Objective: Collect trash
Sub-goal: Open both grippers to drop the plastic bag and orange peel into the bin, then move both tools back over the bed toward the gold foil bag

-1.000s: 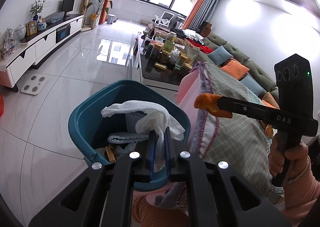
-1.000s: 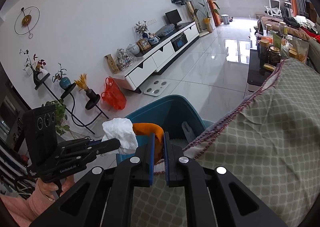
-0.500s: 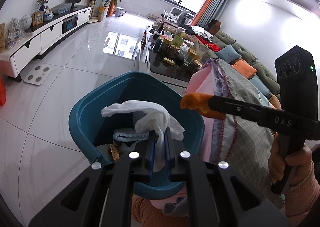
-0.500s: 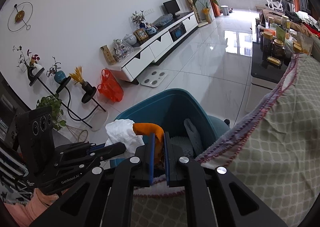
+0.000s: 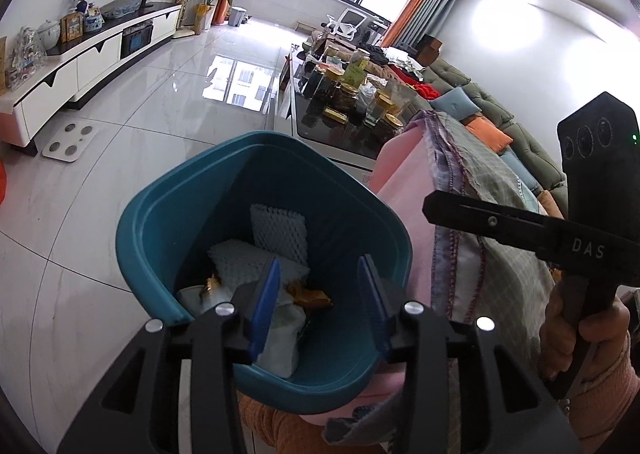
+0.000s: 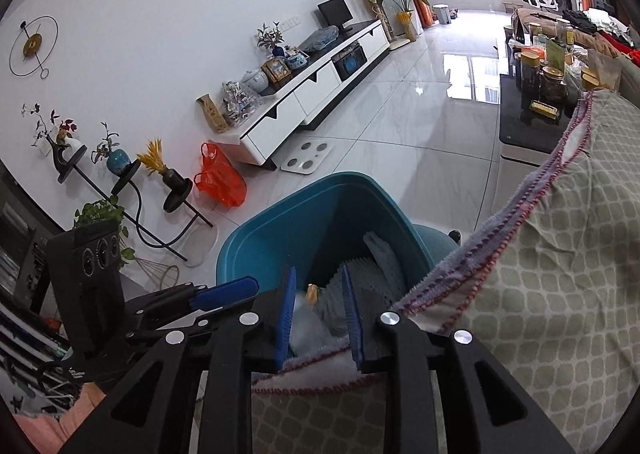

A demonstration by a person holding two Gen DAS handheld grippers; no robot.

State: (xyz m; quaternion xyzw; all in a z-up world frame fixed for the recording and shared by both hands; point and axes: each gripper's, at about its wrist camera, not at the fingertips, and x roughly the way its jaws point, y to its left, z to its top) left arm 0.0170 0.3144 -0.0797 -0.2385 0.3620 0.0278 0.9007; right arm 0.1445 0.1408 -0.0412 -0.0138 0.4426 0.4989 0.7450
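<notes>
A teal trash bin (image 5: 160, 213) stands on the floor beside a covered sofa arm; it also shows in the right wrist view (image 6: 280, 230). Inside lie white foam netting (image 5: 278, 232), a white tissue (image 5: 280, 338) and an orange peel (image 5: 310, 296). My left gripper (image 5: 320, 306) is open and empty over the bin's near rim. My right gripper (image 6: 318, 318) is open and empty above the bin, at the edge of the checked cover (image 6: 540, 294). The right gripper's black finger (image 5: 480, 213) shows in the left wrist view, bare.
A glass coffee table (image 5: 340, 121) crowded with jars stands behind the bin. A white TV cabinet (image 6: 312, 93) lines the wall, with a floor scale (image 6: 306, 157) and an orange bag (image 6: 218, 181) near it. A plant stand (image 6: 120, 181) is at the left.
Both grippers have opened. The white tissue has dropped from my left gripper and the orange peel from my right gripper; both now lie in the bin.
</notes>
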